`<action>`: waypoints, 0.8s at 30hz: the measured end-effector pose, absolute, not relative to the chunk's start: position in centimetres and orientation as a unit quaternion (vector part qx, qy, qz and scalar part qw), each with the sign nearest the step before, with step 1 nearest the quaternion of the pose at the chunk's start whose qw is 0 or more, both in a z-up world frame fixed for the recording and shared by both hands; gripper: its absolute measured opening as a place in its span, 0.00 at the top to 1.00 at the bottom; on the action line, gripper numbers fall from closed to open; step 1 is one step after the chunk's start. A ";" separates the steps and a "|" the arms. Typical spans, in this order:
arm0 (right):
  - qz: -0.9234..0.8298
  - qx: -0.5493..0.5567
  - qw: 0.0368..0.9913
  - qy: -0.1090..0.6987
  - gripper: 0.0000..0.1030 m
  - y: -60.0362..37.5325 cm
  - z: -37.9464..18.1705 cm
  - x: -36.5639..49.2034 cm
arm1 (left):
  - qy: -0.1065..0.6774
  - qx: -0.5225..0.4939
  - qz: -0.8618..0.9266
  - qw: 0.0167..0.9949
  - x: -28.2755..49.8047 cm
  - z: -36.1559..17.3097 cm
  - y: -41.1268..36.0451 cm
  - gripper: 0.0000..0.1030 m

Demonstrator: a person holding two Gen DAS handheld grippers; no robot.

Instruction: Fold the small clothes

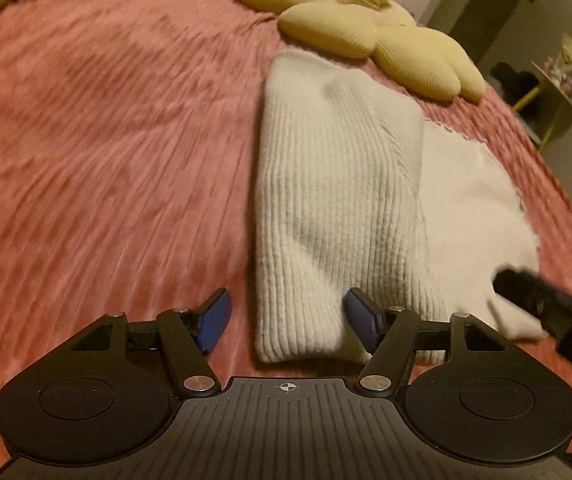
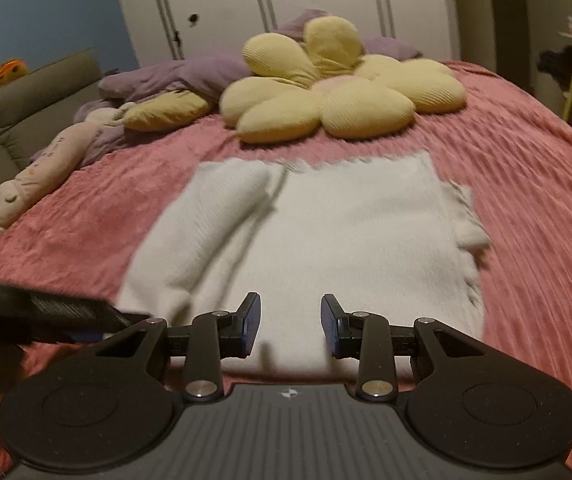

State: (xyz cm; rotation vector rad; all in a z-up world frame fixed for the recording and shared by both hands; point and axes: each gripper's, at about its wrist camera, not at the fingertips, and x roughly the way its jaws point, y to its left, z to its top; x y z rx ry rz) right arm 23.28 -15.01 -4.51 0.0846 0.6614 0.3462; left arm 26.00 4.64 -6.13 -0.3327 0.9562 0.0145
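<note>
Cream knit garment [image 1: 338,200] flat, left side folded over; left gripper [image 1: 286,320], right gripper [image 2: 290,326] both apart, empty.

Left wrist view is aimed steeply down, close over the white ribbed knit garment [image 1: 338,200] on the pink ribbed bedspread [image 1: 105,140]. Right wrist view is pitched shallower, toward the white wardrobe doors [image 2: 286,8]. The garment, bedspread and yellow flower-shaped cushion [image 2: 338,92] are shared.

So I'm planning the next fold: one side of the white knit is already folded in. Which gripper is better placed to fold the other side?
Right. The right gripper hangs open at the white knit's flat unfolded side; the left gripper straddles the folded flap.
</note>
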 end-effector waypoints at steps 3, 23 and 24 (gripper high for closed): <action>0.200 0.042 0.919 0.336 0.51 -13.6 -4.1 24.8 | 0.455 -0.169 0.012 0.874 25.4 -5.8 5.1 0.31; 0.245 0.110 0.895 0.356 0.88 -10.9 -4.9 27.7 | 0.438 -0.181 0.025 0.880 23.4 -4.6 5.7 0.20; 0.240 0.110 0.900 0.348 0.88 -11.3 -4.7 27.6 | 0.439 -0.183 0.023 0.879 23.5 -4.6 5.7 0.19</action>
